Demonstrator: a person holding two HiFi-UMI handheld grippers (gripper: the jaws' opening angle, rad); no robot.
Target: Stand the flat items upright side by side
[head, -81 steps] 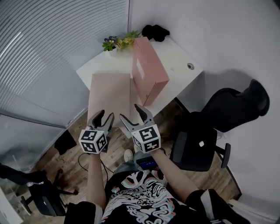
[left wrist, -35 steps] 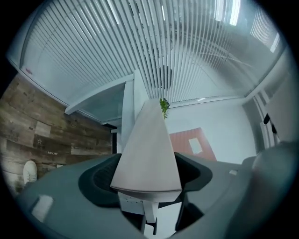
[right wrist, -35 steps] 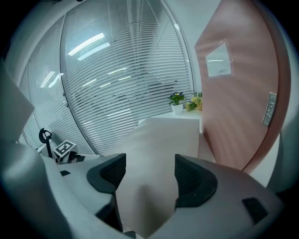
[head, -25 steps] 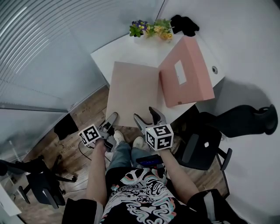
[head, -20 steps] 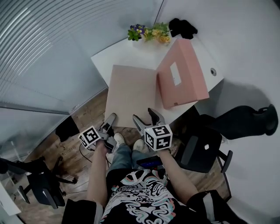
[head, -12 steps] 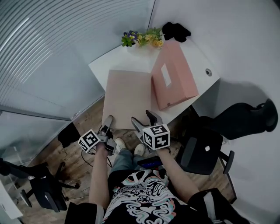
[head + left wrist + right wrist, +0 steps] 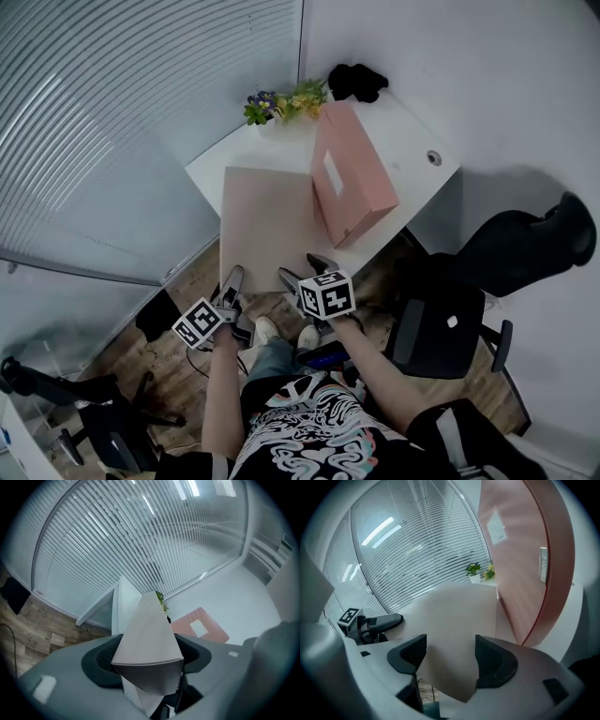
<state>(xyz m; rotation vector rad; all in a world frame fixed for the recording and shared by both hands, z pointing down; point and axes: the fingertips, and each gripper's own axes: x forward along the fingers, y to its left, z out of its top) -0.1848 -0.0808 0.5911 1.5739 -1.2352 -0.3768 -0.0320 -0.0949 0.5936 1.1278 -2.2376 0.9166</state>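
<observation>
Window blinds (image 7: 112, 122) fill the wall left of the white table (image 7: 412, 131). At the table's near left corner, the left gripper (image 7: 232, 277) has its jaws pressed together on the near left corner of the tan flat folder (image 7: 267, 211). The left gripper view shows that corner edge-on, wedged between the two dark pads (image 7: 96, 658).

The tan flat folder lies flat on the left half of the table. Its near edge hangs out past the table's near edge, over the wooden floor (image 7: 192, 267). At the table's far edge a small bunch of flowers (image 7: 281, 97) stands beyond the folder, and a black bundle (image 7: 356, 80) sits in the table's far corner.

The right gripper (image 7: 302, 269) is at the table's near edge, at the folder's near right corner. Its jaws are spread, one on each side of the overhanging sheet, and the right gripper view shows clear gaps between the pads and the sheet.

On the table's right half, just beside the folder's right edge, the pink box file (image 7: 352, 178) stands upright on its long edge. A white label (image 7: 330, 174) is on the face turned toward the folder. A black office chair (image 7: 441, 319) stands off the table's right side, near the person's right arm.
</observation>
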